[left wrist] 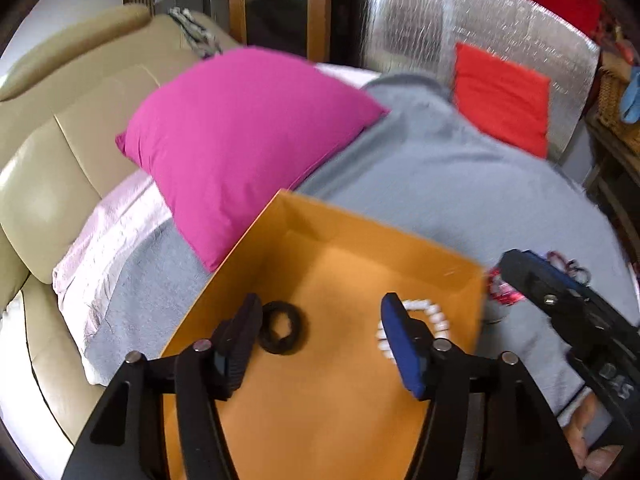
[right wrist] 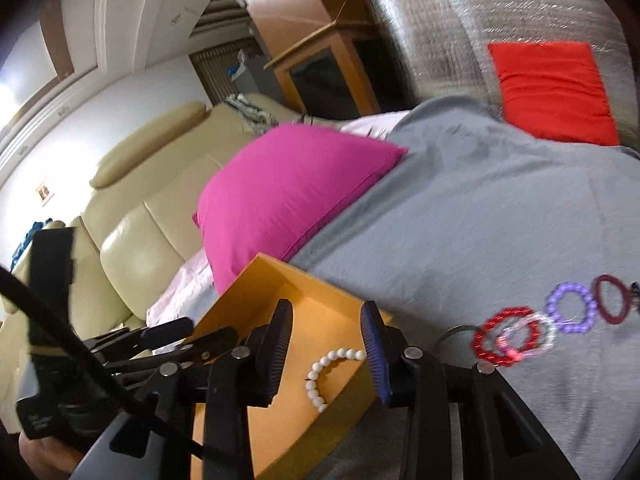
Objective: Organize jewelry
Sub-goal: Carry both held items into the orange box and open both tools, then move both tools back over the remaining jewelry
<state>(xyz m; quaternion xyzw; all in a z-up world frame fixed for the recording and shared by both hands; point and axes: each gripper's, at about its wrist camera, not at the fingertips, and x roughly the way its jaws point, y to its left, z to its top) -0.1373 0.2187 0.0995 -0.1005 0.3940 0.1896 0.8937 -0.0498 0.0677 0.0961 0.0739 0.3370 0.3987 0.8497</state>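
Note:
An orange box (left wrist: 360, 236) (right wrist: 256, 280) lies on a grey blanket. Inside it rest a black ring-shaped bracelet (left wrist: 282, 333) and a white pearl bracelet (left wrist: 434, 320) (right wrist: 326, 372). My left gripper (left wrist: 320, 312) hangs open over the box, the black bracelet just inside its left finger, nothing pressed between the pads. My right gripper (right wrist: 326, 320) is open above the box's near corner, with the pearl bracelet lying loose below its jaws. On the blanket to the right lie red (right wrist: 490, 340), clear (right wrist: 536, 334), purple (right wrist: 570, 308) and dark red (right wrist: 610, 300) bracelets.
A magenta pillow (left wrist: 240, 140) (right wrist: 288, 192) leans behind the box against a cream leather sofa (left wrist: 48, 184). A red cushion (left wrist: 502, 100) (right wrist: 554, 92) stands against a silver foil panel (left wrist: 480, 20). A wooden cabinet (left wrist: 288, 12) stands behind.

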